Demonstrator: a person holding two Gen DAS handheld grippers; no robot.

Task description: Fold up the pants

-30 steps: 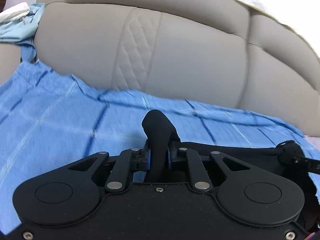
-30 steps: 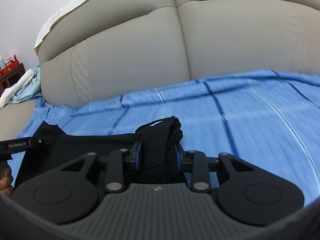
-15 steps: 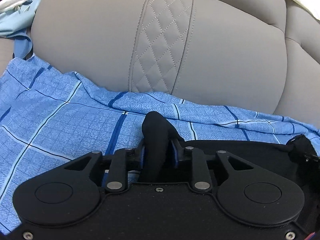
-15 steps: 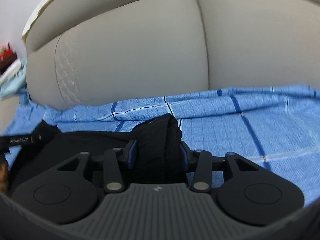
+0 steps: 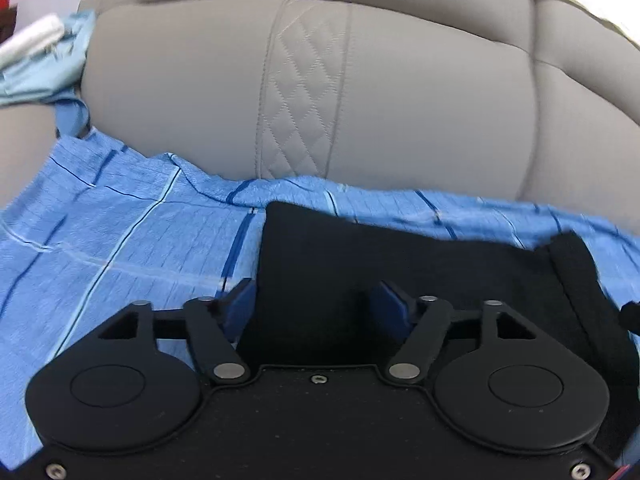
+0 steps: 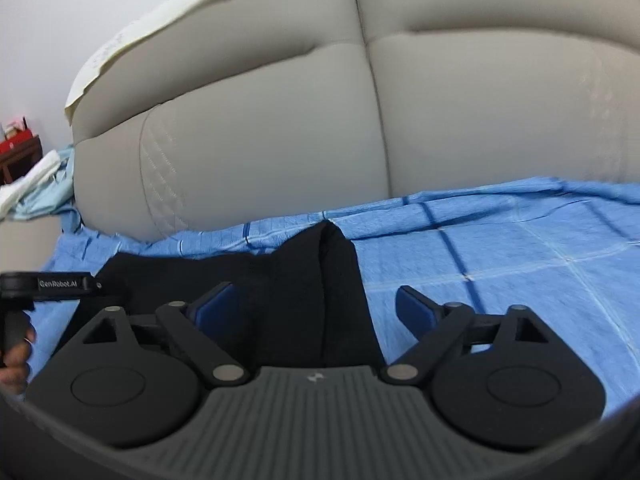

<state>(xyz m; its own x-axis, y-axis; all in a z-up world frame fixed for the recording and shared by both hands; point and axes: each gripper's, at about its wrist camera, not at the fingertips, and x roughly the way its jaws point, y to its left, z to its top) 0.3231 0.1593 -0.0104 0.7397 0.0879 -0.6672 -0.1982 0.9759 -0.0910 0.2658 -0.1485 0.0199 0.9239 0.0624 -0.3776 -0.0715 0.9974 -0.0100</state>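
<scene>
The black pants lie flat on a blue checked sheet on the sofa seat, near the backrest. My left gripper is open, its blue pads on either side of the pants' left edge without pinching it. In the right wrist view the pants lie folded, with a thick edge pointing toward the backrest. My right gripper is open over their right edge. The left gripper's body shows at the far left of that view.
The grey sofa backrest rises just behind the pants. A light blue cloth and a white item lie on the left armrest. A cream cover drapes the top of the backrest. Blue sheet extends to the right.
Both grippers held bunched black fabric shut in their jaws; now both have opened and let it go. The pants have dropped flat onto the sheet.
</scene>
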